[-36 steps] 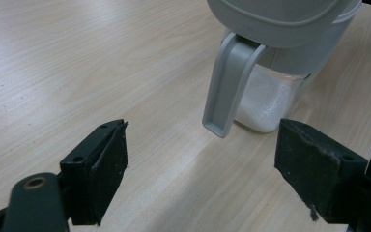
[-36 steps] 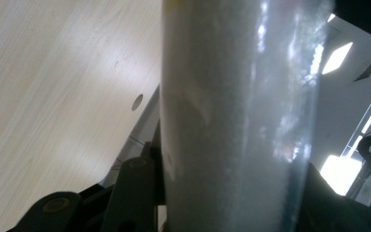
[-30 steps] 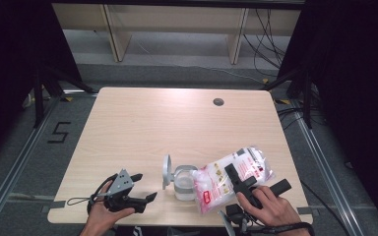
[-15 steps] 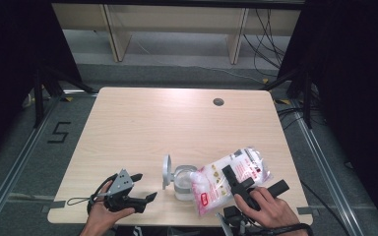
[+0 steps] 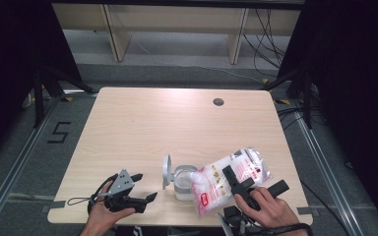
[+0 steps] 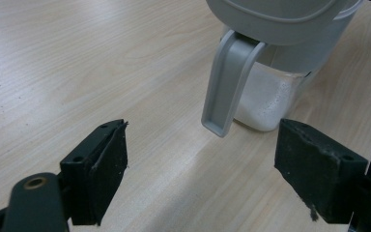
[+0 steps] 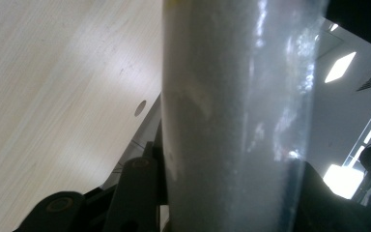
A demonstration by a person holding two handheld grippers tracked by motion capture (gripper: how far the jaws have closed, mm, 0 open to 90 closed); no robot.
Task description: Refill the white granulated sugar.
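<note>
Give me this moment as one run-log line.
right gripper: shut on bag, tilted over jar | left gripper: open beside jar, holding nothing | jar lid: flipped open | step: pouring

The left claw (image 5: 140,187) sits at about seven o'clock in the high view, held low in the left hand (image 5: 103,211), jaws spread wide with nothing between them, aimed toward three o'clock. The right claw (image 5: 236,179), at five o'clock in the right hand (image 5: 268,209), is tilted toward eleven o'clock, its jaws clamped.
</note>
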